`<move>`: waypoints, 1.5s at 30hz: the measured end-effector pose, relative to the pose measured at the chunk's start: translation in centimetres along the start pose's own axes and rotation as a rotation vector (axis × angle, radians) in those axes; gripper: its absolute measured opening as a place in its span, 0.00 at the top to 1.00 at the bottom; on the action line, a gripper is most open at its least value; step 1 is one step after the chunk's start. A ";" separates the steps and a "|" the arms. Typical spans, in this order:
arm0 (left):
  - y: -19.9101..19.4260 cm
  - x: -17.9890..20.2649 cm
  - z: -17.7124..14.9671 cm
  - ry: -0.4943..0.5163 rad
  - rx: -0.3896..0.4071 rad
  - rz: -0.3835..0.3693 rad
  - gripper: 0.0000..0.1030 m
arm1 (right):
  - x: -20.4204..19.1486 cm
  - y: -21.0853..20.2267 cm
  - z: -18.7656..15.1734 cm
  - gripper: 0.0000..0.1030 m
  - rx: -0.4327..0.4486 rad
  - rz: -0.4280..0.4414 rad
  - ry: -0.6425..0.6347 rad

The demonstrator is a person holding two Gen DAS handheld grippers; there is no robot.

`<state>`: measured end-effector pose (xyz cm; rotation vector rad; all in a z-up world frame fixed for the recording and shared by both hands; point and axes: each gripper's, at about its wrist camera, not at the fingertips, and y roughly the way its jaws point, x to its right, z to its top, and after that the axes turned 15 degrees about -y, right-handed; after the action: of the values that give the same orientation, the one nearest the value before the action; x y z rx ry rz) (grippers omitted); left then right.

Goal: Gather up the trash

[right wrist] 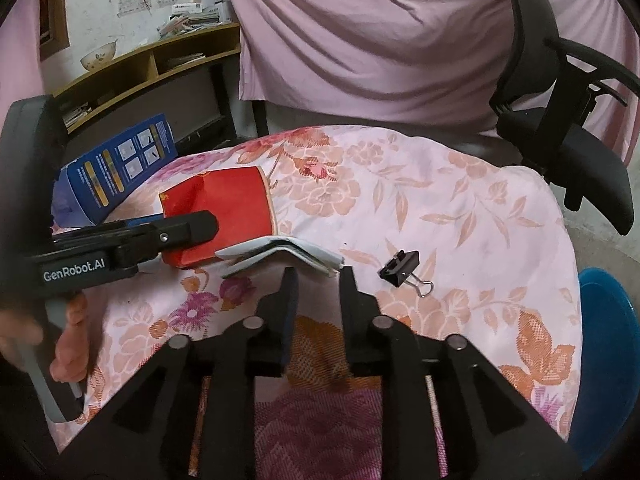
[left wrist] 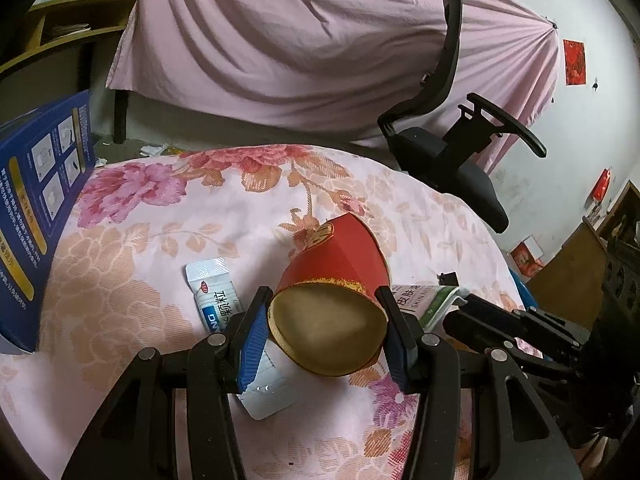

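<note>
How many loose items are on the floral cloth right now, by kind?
Red paper cup, on its side between the left claw pads: 1
White medicine sachets: 2 visible
Green-and-white skin cream box, in front of the right claw: 1
Blue carton: 1
Black binder clip: 1
Total: 6

A black office chair [left wrist: 452, 152] stands beside the floral-clothed table [left wrist: 140, 240], pink drapery [left wrist: 280, 40] and a wooden shelf [right wrist: 160, 60] behind.
</note>
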<state>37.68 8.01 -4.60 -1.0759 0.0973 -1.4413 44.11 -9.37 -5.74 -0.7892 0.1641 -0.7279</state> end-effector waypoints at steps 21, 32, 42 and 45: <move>-1.9 -1.5 -0.3 -0.024 0.060 0.084 0.56 | -2.1 1.7 1.0 0.25 -0.102 -0.141 -0.160; -1.6 -1.8 -0.2 -0.033 0.028 0.083 0.56 | -2.0 2.1 1.1 0.60 -0.084 -0.064 -0.131; -2.4 -1.4 -0.3 -0.037 0.072 0.041 0.56 | -1.1 0.5 0.6 0.67 -0.007 -0.041 -0.051; -2.9 -0.9 -0.3 -0.026 0.108 0.022 0.56 | -0.5 -0.4 0.4 0.67 0.036 -0.049 -0.017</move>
<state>35.11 9.21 -3.39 -1.0014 0.0127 -1.3964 43.68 -8.98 -5.28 -0.7670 0.1160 -0.7679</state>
